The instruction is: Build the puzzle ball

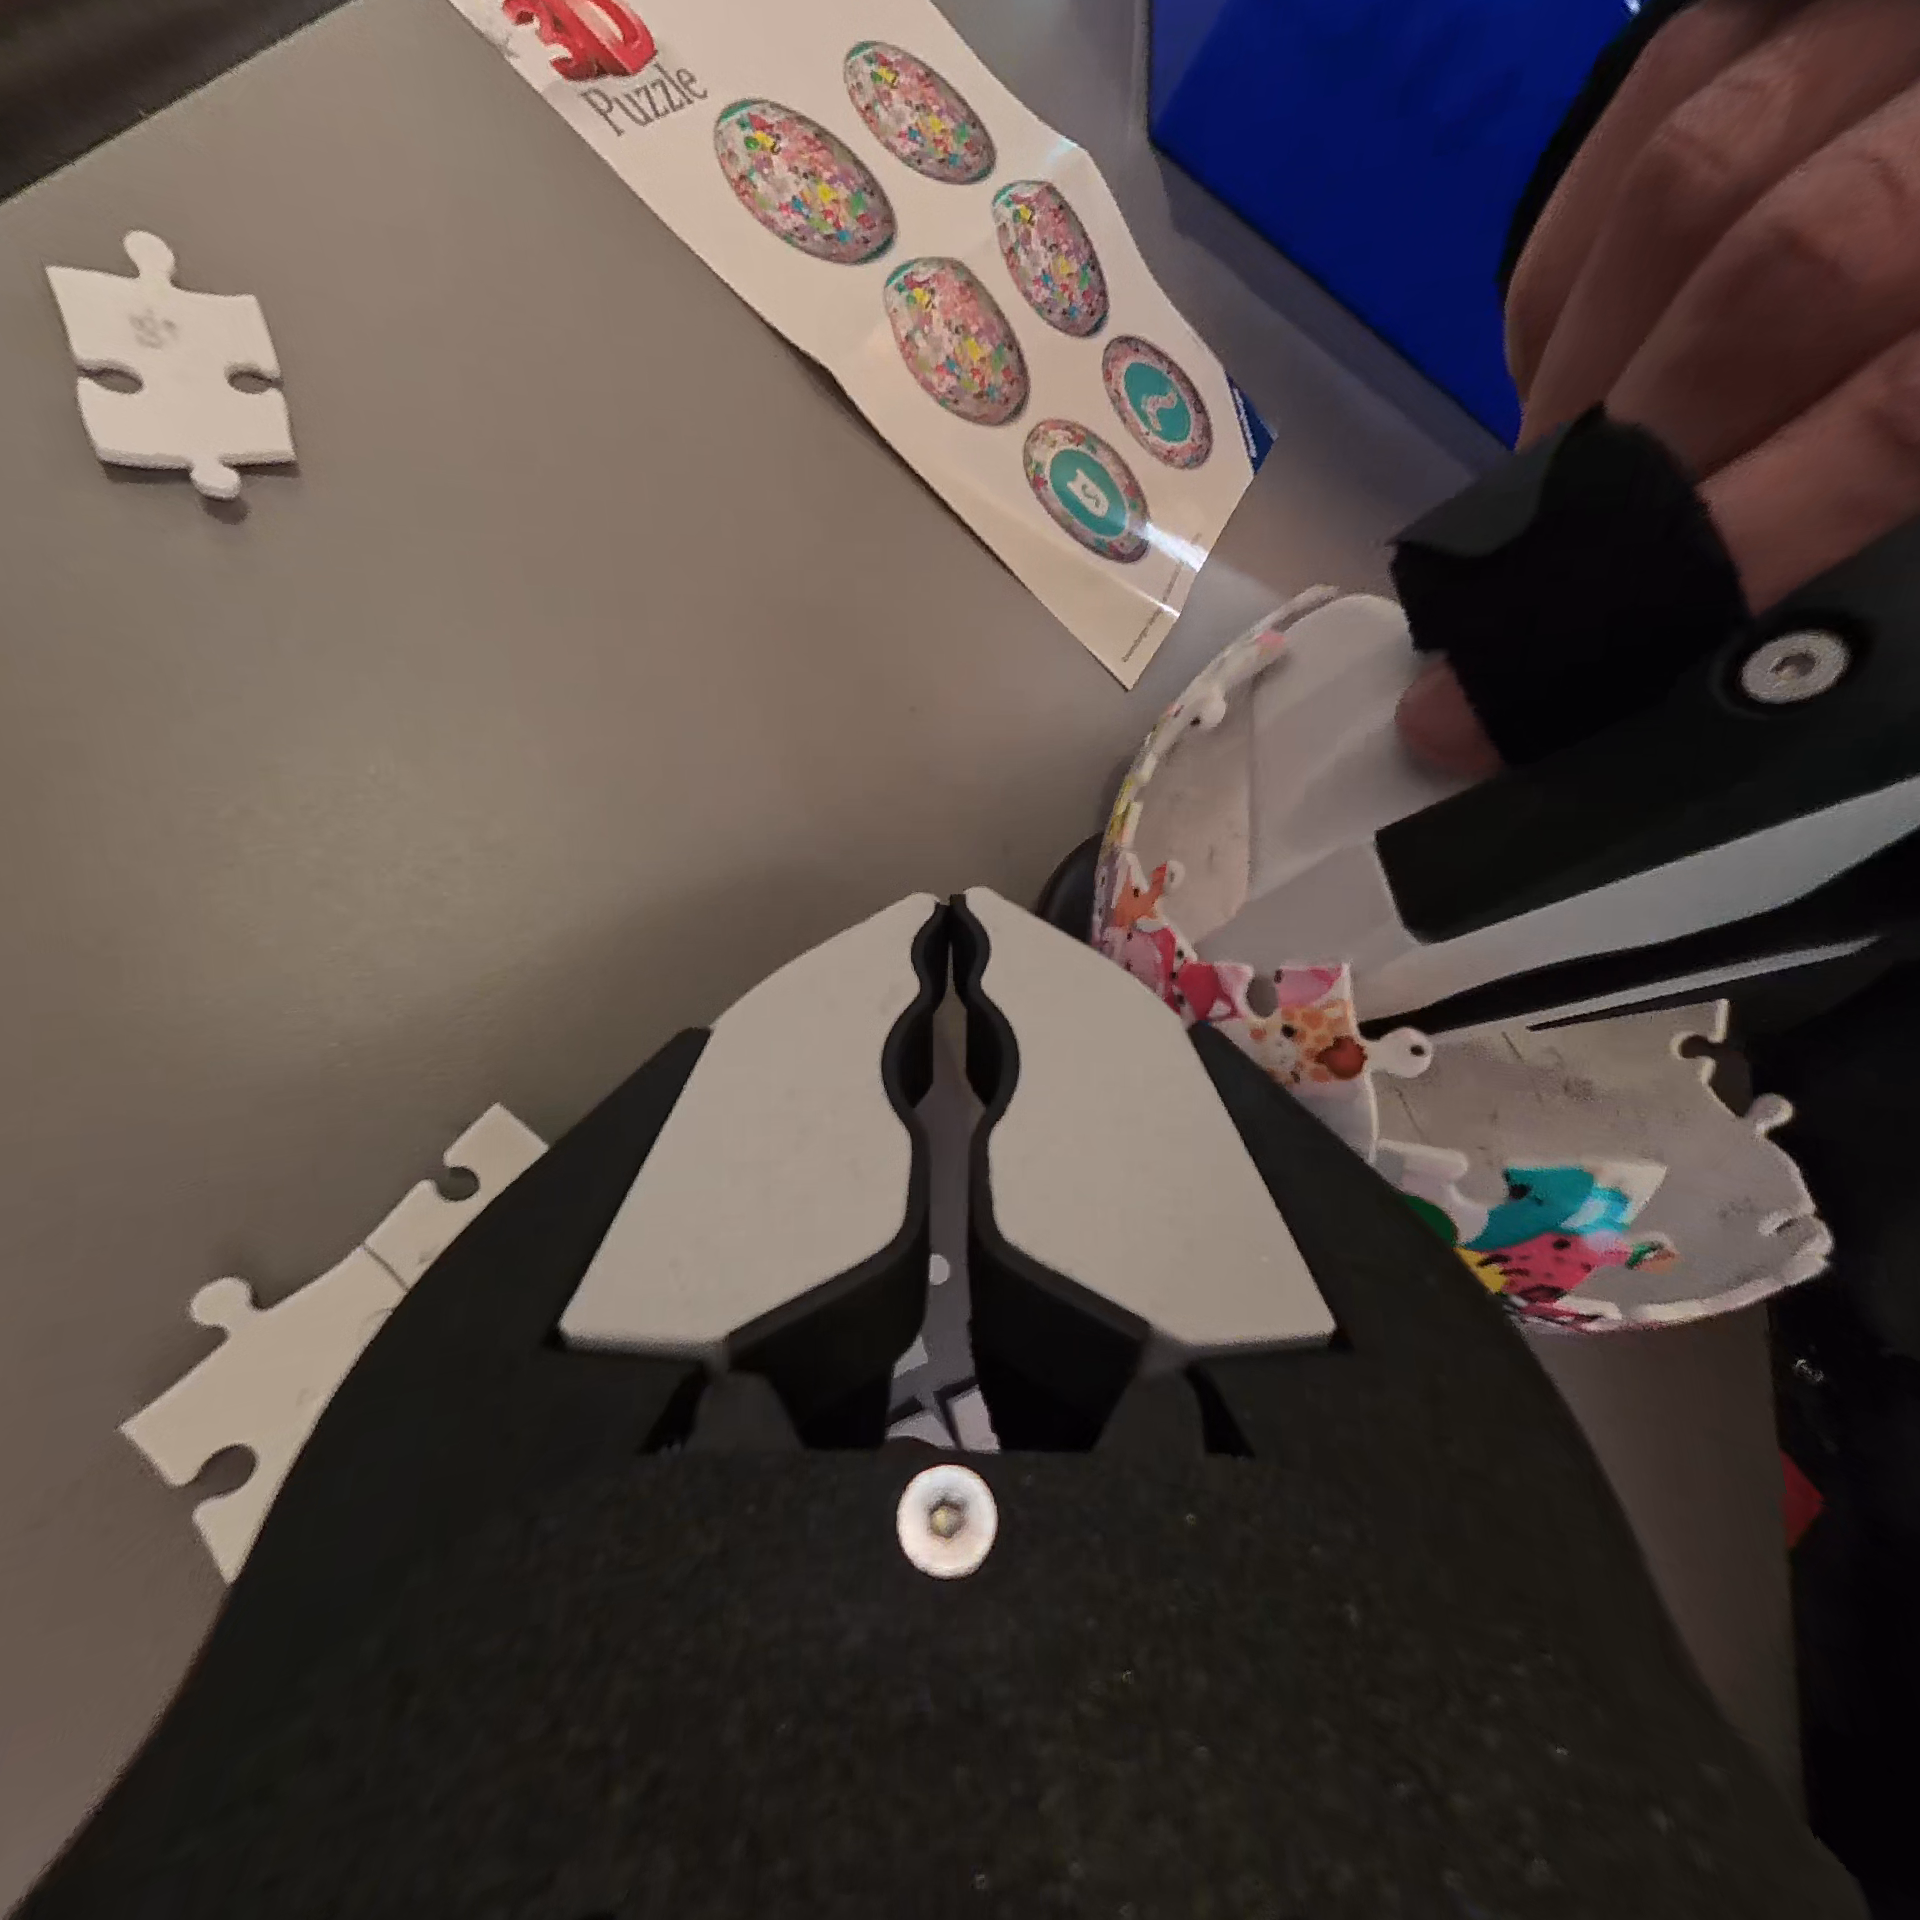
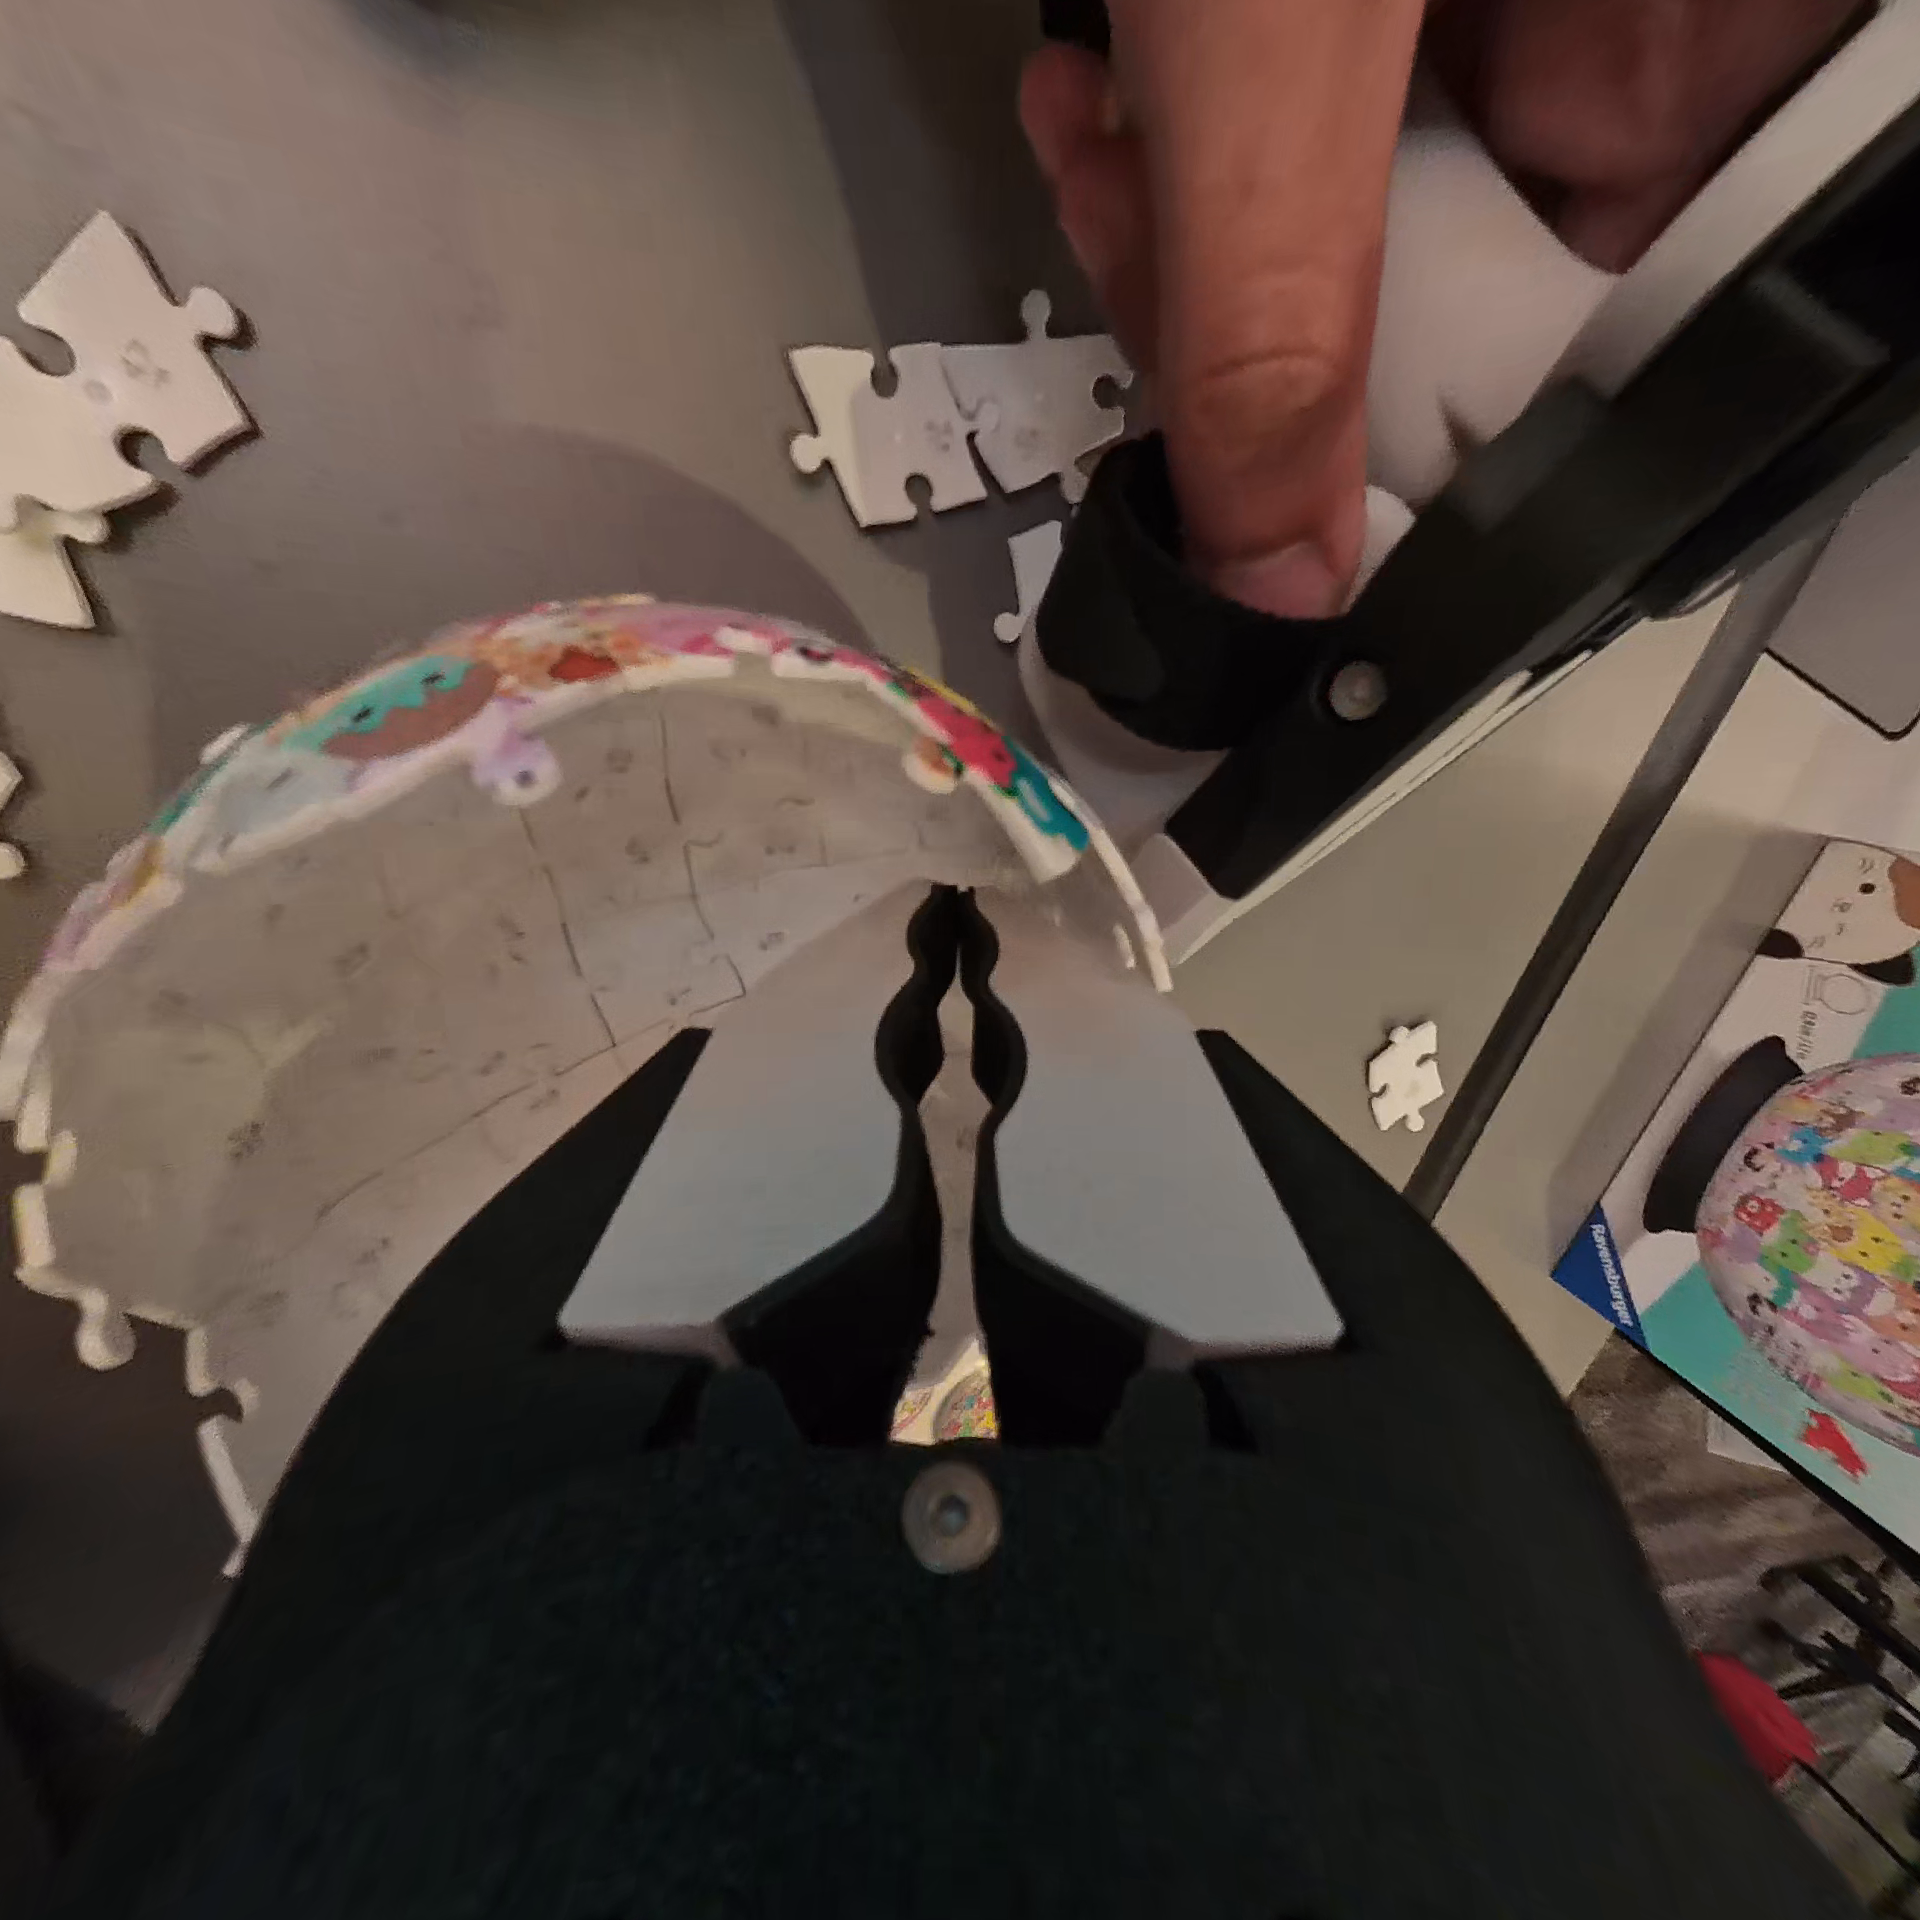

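Note:
The half-built puzzle ball (image 1: 1226, 831) (image 2: 436, 935) is an open curved shell, colourful outside and white inside, with a jagged rim. In the right wrist view my right gripper (image 2: 951, 906) is shut with its tips on the shell's wall near the rim. The left wrist view shows it (image 1: 1392, 940) from the side, pinching the shell, with a hand behind it. My left gripper (image 1: 953, 914) is shut with nothing between its tips, just left of the shell. It also shows at the upper right of the right wrist view, held by a hand (image 2: 1247, 416).
Loose white pieces lie face down on the grey table (image 1: 623, 675): one at far left (image 1: 171, 364), a joined pair by my left gripper (image 1: 312, 1330), others around the ball (image 2: 114, 395) (image 2: 956, 426) (image 2: 1405, 1075). An instruction leaflet (image 1: 935, 291), a blue box (image 1: 1351, 156) and the puzzle box (image 2: 1818, 1195) lie at the sides. My right fingertips sit around 4 centimetres from my left ones.

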`<state>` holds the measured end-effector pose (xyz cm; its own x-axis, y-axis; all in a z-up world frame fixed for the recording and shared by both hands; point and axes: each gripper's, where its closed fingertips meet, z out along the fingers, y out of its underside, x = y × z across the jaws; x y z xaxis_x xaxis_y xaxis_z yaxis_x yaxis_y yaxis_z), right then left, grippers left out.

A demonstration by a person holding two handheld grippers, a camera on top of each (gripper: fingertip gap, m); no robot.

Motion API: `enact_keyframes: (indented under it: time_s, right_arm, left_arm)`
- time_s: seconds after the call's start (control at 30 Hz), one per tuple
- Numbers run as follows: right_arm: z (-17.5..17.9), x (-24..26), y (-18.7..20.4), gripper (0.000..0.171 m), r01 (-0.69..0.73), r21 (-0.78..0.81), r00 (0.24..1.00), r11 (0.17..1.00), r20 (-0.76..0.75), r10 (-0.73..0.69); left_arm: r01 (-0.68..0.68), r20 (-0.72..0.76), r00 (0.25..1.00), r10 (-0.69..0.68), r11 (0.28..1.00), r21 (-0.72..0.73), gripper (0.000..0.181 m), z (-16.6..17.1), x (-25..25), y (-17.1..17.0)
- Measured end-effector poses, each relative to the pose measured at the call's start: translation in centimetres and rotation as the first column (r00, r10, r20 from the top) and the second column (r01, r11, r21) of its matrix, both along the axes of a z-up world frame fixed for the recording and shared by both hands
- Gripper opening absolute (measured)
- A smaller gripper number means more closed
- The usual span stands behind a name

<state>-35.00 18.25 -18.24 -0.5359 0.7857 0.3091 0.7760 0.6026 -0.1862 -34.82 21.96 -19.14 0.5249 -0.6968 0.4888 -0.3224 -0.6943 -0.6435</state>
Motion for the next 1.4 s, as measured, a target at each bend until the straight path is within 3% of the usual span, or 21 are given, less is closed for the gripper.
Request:
enact_keyframes:
  time_s: [0.4,0.5,0.6,0.73,0.87,1.0,1.07,1.13,1.23,1.33,1.4]
  right_arm:
    - [0.5,0.5,-0.3,0.000,0.015,-0.027,1.000,1.000,0.001,-0.015]
    - [4.1,1.7,-0.9,0.000,0.002,-0.083,0.996,0.997,-0.090,-0.010]
    - [9.8,3.1,-0.1,0.000,0.041,-0.074,0.957,0.996,-0.284,-0.061]
    - [17.2,5.5,0.1,0.031,0.154,-0.019,0.817,0.988,-0.560,-0.138]
    - [20.7,7.2,-3.7,0.038,0.110,-0.075,0.682,0.991,-0.719,-0.130]
    - [17.6,8.3,-9.0,0.062,0.075,-0.329,0.632,0.941,-0.714,-0.301]
    - [14.3,8.8,-12.8,0.057,0.007,-0.469,0.612,0.883,-0.697,-0.375]
    - [10.5,9.7,-14.3,0.059,0.076,-0.545,0.560,0.835,-0.669,-0.488]
    - [6.2,11.3,-16.8,0.054,0.131,-0.665,0.447,0.735,-0.622,-0.643]
    - [4.3,12.3,-19.6,0.052,0.143,-0.743,0.451,0.654,-0.539,-0.711]
    - [5.0,12.7,-20.4,0.052,0.132,-0.732,0.440,0.669,-0.561,-0.701]
  left_arm:
    - [0.015,-0.044,0.999,-0.015,1.000,0.008,0.000,-0.2,0.2,-0.3]
    - [-0.015,-0.048,0.999,0.015,1.000,0.012,0.000,0.0,-0.7,0.0]
    - [-0.059,-0.063,0.996,0.063,0.996,0.067,0.000,1.2,-2.1,-0.1]
    - [-0.101,-0.109,0.987,0.120,0.981,0.163,0.021,3.5,-4.0,-2.4]
    - [-0.129,-0.180,0.969,0.170,0.967,0.220,0.041,5.5,-5.7,-7.4]
    - [-0.167,-0.058,0.981,0.184,0.961,0.221,0.065,7.6,-3.8,-13.9]
    - [-0.186,-0.008,0.981,0.193,0.954,0.237,0.064,7.7,-2.3,-17.1]
    - [-0.191,-0.021,0.979,0.201,0.956,0.225,0.060,6.5,-0.8,-20.1]
    - [-0.176,-0.167,0.964,0.206,0.968,0.177,0.063,2.7,0.3,-23.1]
    - [-0.132,-0.368,0.905,0.214,0.963,0.235,0.064,-0.6,0.2,-23.7]
    - [-0.085,-0.459,0.863,0.211,0.956,0.280,0.065,-1.9,0.3,-23.4]
